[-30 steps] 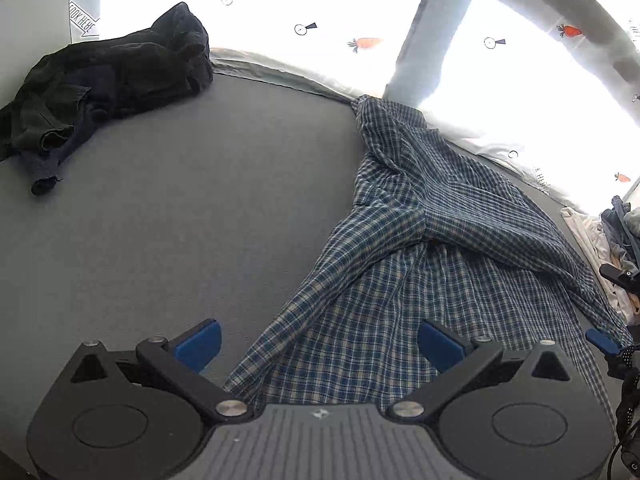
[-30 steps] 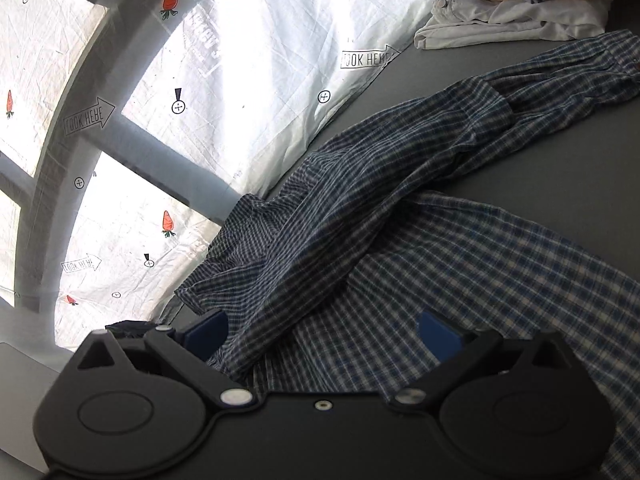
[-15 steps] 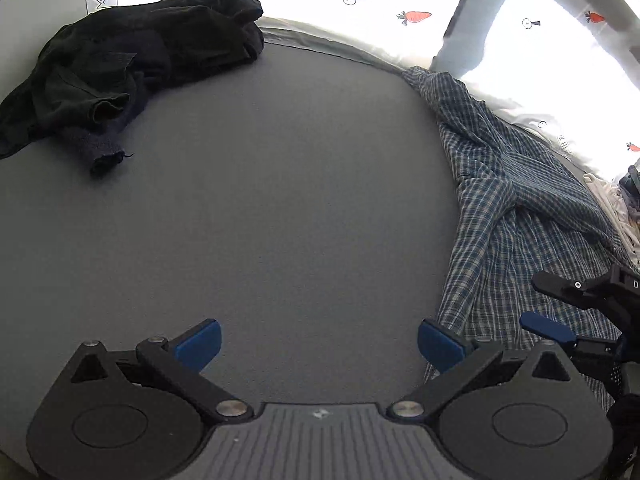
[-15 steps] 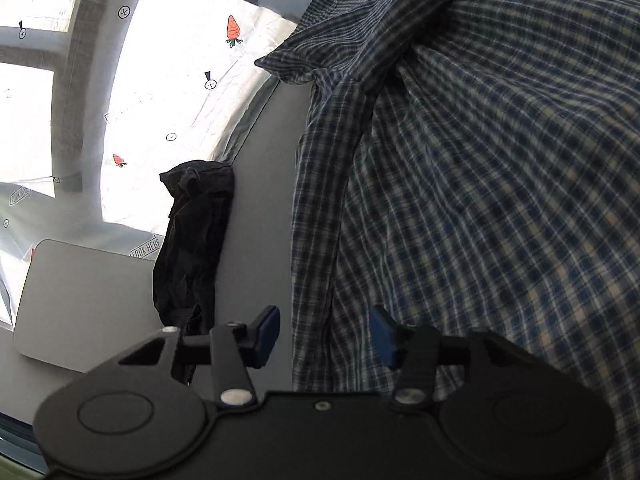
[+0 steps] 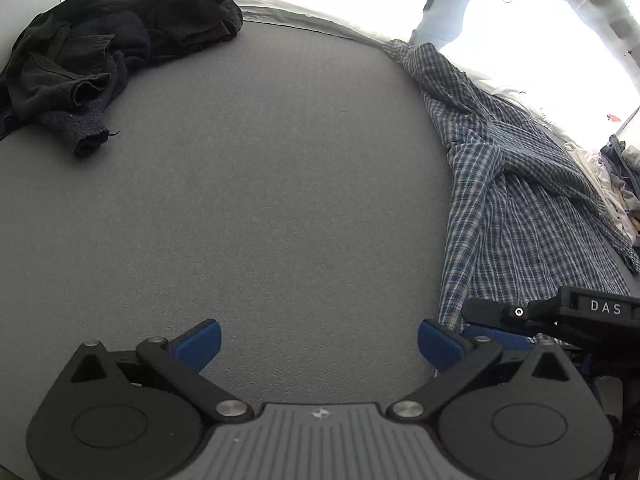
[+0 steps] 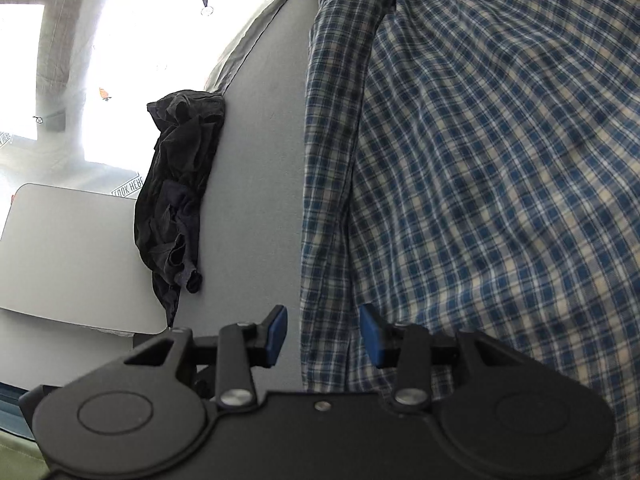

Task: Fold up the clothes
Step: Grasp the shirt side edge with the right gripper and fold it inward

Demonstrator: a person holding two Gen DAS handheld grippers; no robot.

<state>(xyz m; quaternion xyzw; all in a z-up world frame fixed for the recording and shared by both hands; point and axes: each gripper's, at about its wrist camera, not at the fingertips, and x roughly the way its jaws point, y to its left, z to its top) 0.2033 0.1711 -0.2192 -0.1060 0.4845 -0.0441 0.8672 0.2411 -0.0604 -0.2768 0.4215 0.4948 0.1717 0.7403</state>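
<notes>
From my seat I take the plaid shirt (image 6: 480, 168) as my landmark. It lies spread and rumpled on the grey table (image 5: 260, 180), its near left edge running straight toward my right gripper (image 6: 323, 334). That hem strip passes between the two blue pads (image 6: 278, 334) — the left pad sits over bare grey surface just off the cloth, the right one over the plaid. The jaws are closing at this moment, yet I see a gap on each side of the hem, so the pads are not pressing the fabric.

My left gripper (image 5: 318, 346) hangs just beside the shirt's near left corner, over bare table. Its jaws stand spread wide with nothing between them; the right-hand pad (image 5: 438, 344) is almost at the shirt's hem, though I cannot tell whether it touches. In the left wrist view the right gripper's black body (image 5: 560, 312) reaches in from the shirt's side, just beside my left tool.

Both tools point forward and downward at the table, the left more steeply.

Well apart from the shirt, across the bare surface, a heap of dark clothes (image 5: 112, 52) sits at the table's far left corner. Beyond the shirt's other side lies a pile of pale garments (image 5: 612, 184) at the frame's edge. Behind the shirt hangs a white, carrot-printed sheet (image 5: 500, 12).
</notes>
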